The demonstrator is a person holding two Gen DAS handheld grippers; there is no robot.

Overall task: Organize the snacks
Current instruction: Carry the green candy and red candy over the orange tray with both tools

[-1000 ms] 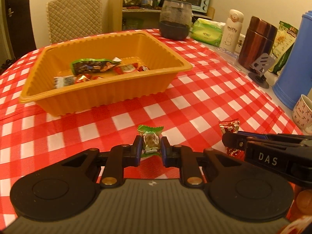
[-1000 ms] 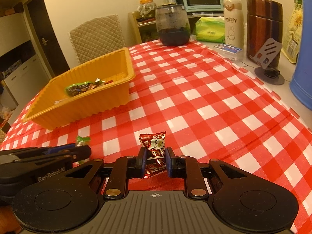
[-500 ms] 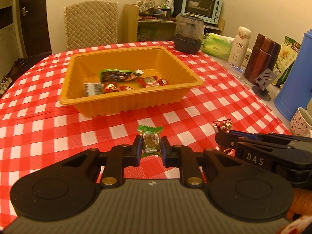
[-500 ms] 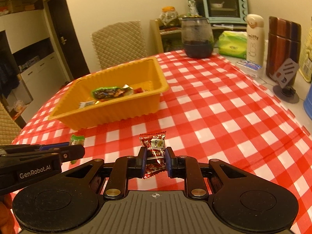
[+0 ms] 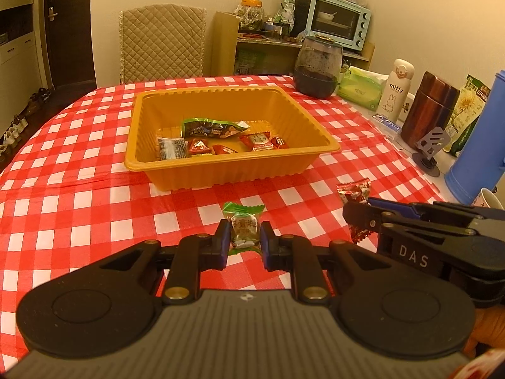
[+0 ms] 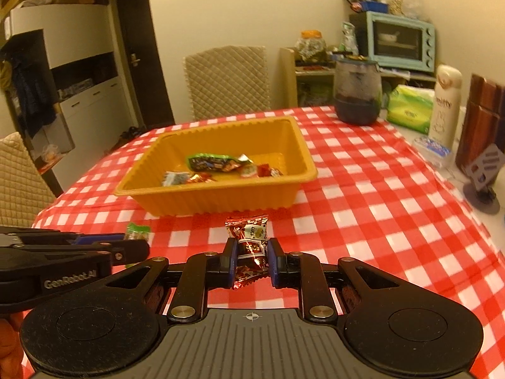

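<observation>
My left gripper is shut on a green-wrapped candy, held above the checked tablecloth. My right gripper is shut on a red-brown wrapped candy. In the left wrist view the right gripper comes in from the right with that red candy. In the right wrist view the left gripper shows at the left with the green candy. The orange tray lies ahead of both grippers and holds several wrapped snacks near its front.
A dark glass jar, tissue pack, white bottle, brown canister, phone stand, blue jug and cup line the table's right side. A quilted chair stands behind the table.
Both grippers have risen with their candies still held. The tray now appears farther off and more from above, so more of its inside shows.
</observation>
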